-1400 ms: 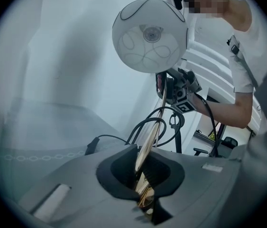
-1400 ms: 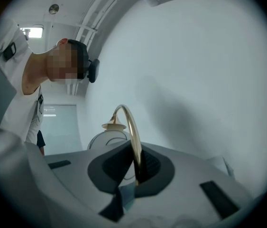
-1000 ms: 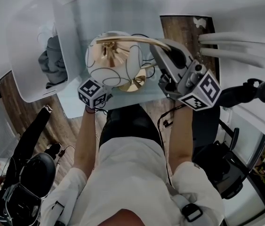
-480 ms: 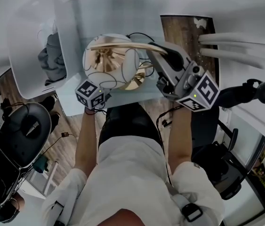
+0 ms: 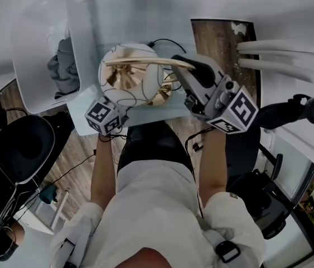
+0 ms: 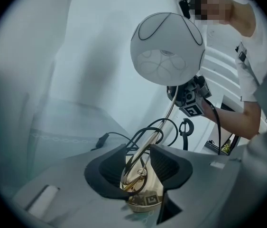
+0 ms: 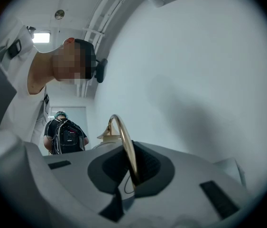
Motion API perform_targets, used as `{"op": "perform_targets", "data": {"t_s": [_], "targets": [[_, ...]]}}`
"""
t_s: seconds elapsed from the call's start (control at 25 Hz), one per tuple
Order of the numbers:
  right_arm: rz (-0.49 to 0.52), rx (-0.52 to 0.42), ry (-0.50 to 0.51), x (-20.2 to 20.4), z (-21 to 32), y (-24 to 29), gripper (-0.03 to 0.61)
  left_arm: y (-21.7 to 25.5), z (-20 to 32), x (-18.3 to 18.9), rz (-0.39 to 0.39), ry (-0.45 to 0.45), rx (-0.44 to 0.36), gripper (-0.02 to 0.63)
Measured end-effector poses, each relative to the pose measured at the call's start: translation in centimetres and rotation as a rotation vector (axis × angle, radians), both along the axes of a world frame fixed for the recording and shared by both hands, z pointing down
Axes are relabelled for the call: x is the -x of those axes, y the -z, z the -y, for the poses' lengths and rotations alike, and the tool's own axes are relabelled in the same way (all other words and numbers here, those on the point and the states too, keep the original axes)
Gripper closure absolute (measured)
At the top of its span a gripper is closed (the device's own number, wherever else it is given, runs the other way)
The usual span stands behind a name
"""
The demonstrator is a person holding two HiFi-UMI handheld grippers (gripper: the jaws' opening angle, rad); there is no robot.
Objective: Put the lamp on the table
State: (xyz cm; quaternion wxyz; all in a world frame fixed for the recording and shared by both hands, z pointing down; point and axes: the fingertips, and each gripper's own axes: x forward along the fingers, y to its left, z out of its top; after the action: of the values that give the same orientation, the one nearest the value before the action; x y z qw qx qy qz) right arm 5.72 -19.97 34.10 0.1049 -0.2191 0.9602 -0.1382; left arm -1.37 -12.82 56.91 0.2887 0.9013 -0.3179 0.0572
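Two grippers attend the lamp, whose base rests on the pale worktop. Jaws of the left gripper have just been opening and stand wide, clear of the stem between them. Jaws of the right gripper are clamped on the curved brass arm.

White short-sleeved shirt, black buckle

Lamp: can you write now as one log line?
lamp: base on table | left hand-held gripper: jaws just opening, lamp between | right hand-held gripper: shut on lamp
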Motion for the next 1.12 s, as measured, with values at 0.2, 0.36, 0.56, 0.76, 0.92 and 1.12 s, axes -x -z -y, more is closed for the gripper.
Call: {"op": "perform_targets", "data": {"t_s": [0.2,0.36,0.56,0.76,0.92,1.12], "targets": [[-0.002,-0.013,0.02,0.2,-0.7,-0.1,0.574,-0.2,-0.4,0.7,0.005,0.037,0.013,0.451],[0.003,-0.016,0.019,-0.1,-1.0,-0.1,0.574,0.1,-1.1,1.9,-0.007,0.084,0.022,0.475],[0.004,-0.033,0.032,-0.1,-1.9,0.1,0.572,1.8,-2.0,3.1,-0.009,0.127,-0.003,0.599],[0.009,-0.046,0.053,0.1,-3.1,0.1,0.563,3.5,-3.1,4.1,-0.014,0.13,-0.03,0.612],[0.014,-0.057,0.059,-0.1,-3.7,0.1,0.561,4.2,-3.8,4.6,-0.003,0.142,-0.027,0.612],[0.028,-0.083,0.066,-0.9,-4.7,0.3,0.56,5.8,-4.6,4.9,0.003,0.155,-0.046,0.612]]}}
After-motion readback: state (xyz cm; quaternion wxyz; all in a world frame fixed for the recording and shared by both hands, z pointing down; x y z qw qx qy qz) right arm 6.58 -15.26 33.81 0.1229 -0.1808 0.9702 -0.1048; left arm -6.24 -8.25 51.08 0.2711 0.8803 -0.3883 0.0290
